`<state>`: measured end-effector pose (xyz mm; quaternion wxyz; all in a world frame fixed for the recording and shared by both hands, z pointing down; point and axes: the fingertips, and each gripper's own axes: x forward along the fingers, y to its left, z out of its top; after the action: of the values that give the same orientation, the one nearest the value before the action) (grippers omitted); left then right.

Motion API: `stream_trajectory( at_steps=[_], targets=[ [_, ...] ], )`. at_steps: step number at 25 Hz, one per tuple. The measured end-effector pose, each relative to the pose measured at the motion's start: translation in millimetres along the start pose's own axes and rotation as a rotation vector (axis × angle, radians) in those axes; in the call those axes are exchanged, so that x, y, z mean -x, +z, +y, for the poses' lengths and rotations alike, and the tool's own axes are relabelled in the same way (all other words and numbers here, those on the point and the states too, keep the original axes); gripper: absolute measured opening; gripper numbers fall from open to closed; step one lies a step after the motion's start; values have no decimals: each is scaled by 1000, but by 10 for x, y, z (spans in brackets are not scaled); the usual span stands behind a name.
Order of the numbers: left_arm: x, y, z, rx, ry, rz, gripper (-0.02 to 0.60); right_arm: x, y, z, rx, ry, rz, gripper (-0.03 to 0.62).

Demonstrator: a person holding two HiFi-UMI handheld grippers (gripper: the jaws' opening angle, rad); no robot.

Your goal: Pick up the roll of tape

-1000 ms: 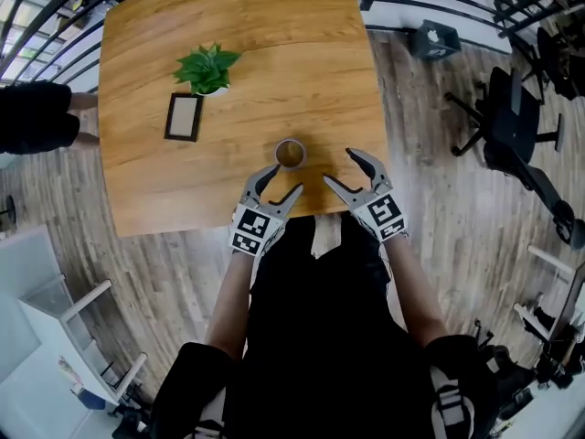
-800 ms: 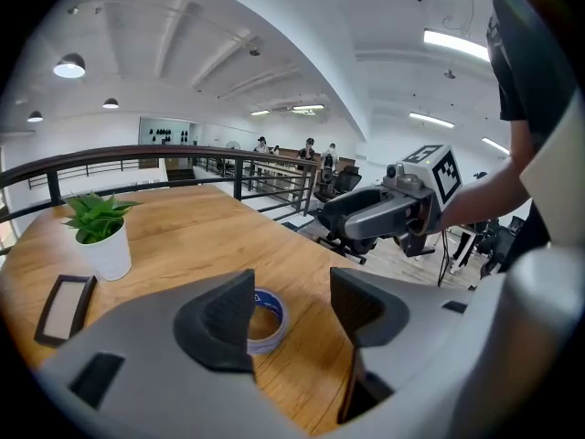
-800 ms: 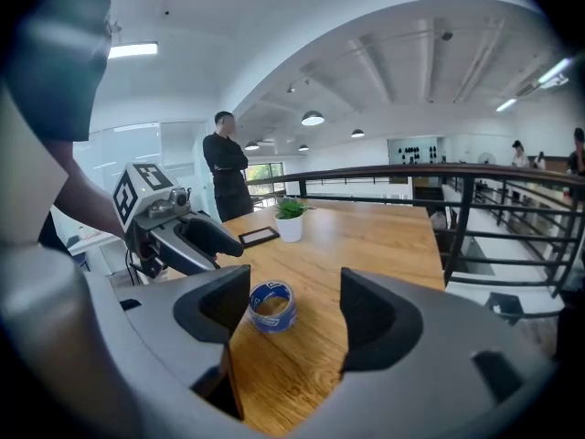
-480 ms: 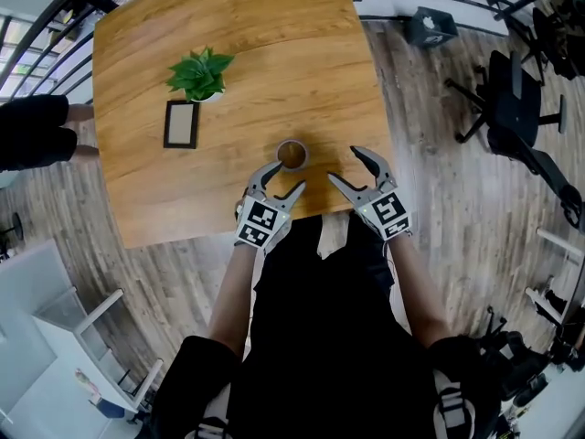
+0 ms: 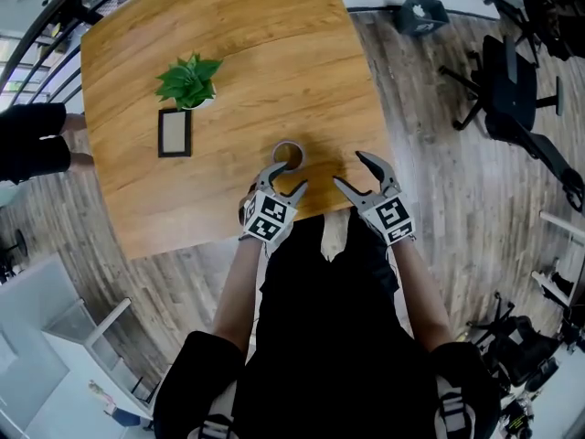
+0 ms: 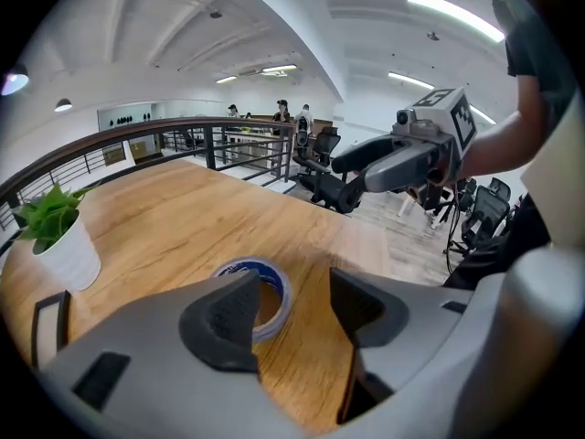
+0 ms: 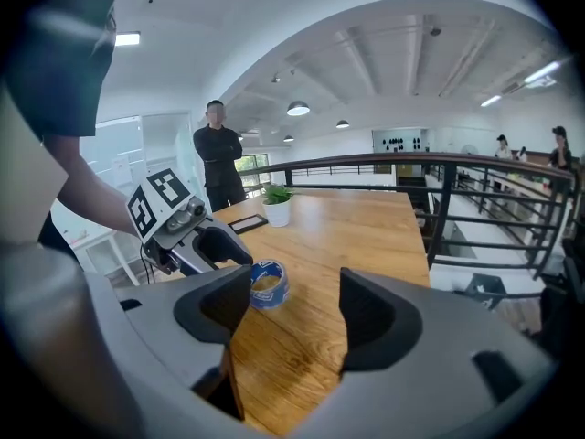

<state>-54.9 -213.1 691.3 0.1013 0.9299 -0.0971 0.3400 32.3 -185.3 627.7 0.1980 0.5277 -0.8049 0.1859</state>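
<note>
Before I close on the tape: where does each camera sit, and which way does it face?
Head view: on the person's head, looking steeply down at the table; shows both forearms, the left gripper and right gripper.
Left gripper view: on the left gripper, looking along its open jaws at the roll of tape; the right gripper shows beyond.
Right gripper view: on the right gripper, looking between its open jaws toward the potted plant; the left gripper shows.
Shared: the roll of tape, in all three.
</note>
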Motion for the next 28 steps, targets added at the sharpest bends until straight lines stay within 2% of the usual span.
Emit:
stream_trajectory(
  at_steps=[7, 16, 28],
  targets=[
    [-182, -123, 15, -24, -24, 69, 256, 108, -75, -32, -22, -35, 11, 318],
    [-365, -253, 82, -10, -42, 105, 250, 134, -195, 8, -36, -37, 40, 314],
    [-461, -275, 50, -54, -55, 135, 171, 140, -174, 8, -25, -42, 44, 311]
  ],
)
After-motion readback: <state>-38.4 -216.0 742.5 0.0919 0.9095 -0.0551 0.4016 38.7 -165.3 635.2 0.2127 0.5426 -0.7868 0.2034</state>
